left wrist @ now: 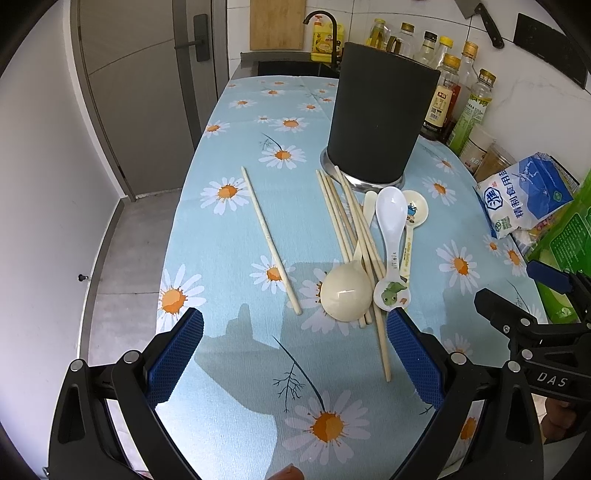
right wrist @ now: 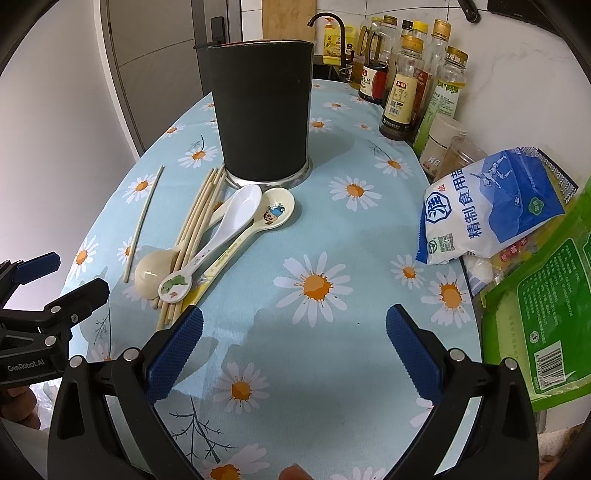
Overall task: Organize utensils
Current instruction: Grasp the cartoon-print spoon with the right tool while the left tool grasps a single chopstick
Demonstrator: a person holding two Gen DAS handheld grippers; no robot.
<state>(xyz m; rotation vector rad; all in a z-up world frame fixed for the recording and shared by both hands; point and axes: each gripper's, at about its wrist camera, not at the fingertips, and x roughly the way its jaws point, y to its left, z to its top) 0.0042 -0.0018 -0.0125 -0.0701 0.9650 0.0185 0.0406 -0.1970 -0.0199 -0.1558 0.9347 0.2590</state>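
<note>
A tall black utensil holder (left wrist: 380, 110) (right wrist: 258, 110) stands on the daisy tablecloth (left wrist: 236, 147). Just in front of it lie a bundle of wooden chopsticks (left wrist: 351, 236) (right wrist: 195, 221), a cream spoon (left wrist: 345, 291) (right wrist: 153, 273), a white spoon with a frog picture (left wrist: 391, 225) (right wrist: 236, 218) and a cartoon spoon (left wrist: 415, 210) (right wrist: 273, 214). One chopstick (left wrist: 271, 240) (right wrist: 144, 221) lies apart to the left. My left gripper (left wrist: 295, 321) (right wrist: 68, 277) hovers open just short of the pile. My right gripper (right wrist: 295, 321) (left wrist: 517, 288) is open over bare cloth, right of the spoons.
Oil and sauce bottles (right wrist: 402, 88) line the back right wall. A salt bag (right wrist: 495, 210) and a green packet (right wrist: 535, 310) crowd the right edge. Behind the holder are a sink tap (left wrist: 321, 22) and a cutting board (left wrist: 277, 22). The table drops off to the floor on the left.
</note>
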